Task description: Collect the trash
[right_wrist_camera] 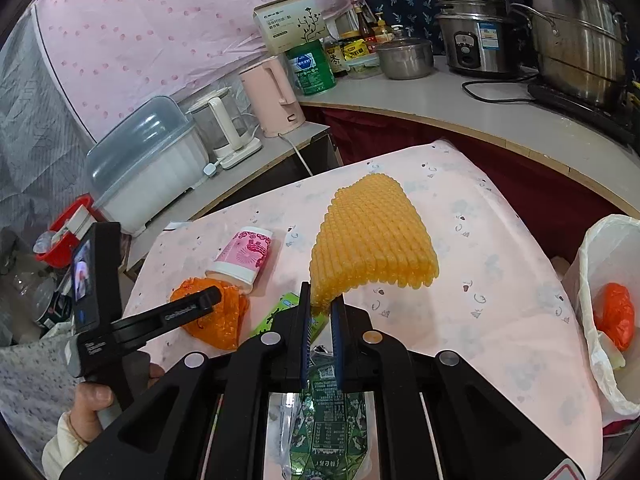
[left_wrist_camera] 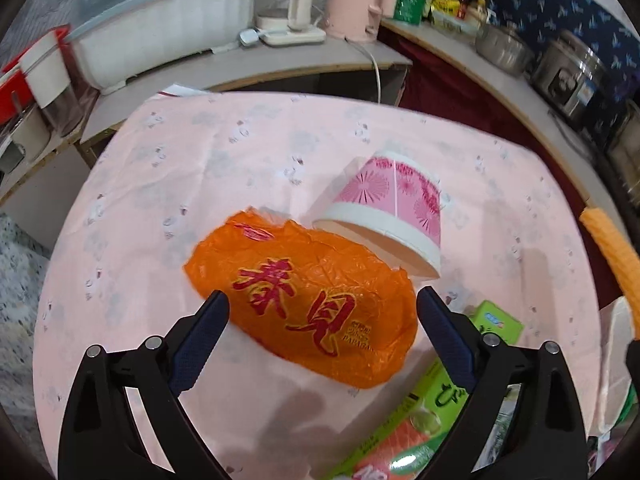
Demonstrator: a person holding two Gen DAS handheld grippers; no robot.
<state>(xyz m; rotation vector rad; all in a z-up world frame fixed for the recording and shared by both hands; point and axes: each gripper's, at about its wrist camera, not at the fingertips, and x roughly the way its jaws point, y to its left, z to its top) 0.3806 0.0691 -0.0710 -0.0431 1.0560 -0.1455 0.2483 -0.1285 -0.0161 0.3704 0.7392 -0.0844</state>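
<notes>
Trash remains: left gripper (left_wrist_camera: 322, 308) gapes over orange bag (left_wrist_camera: 308, 300) (cup (left_wrist_camera: 384, 216) near); right gripper (right_wrist_camera: 320, 308) clamps yellow mesh (right_wrist_camera: 372, 232).

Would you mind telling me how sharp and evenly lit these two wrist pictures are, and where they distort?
Left wrist view: the paper cup and tablecloth look slightly motion-smeared, a soft shadow falls below the orange bag, and the counter edges bow. Right wrist view: sharper, with glare on the steel pots and dark fisheye corners.

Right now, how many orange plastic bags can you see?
2: one orange plastic bag lies on the table by the paper cup; another sits inside the white bin bag. More could be hidden.
</notes>
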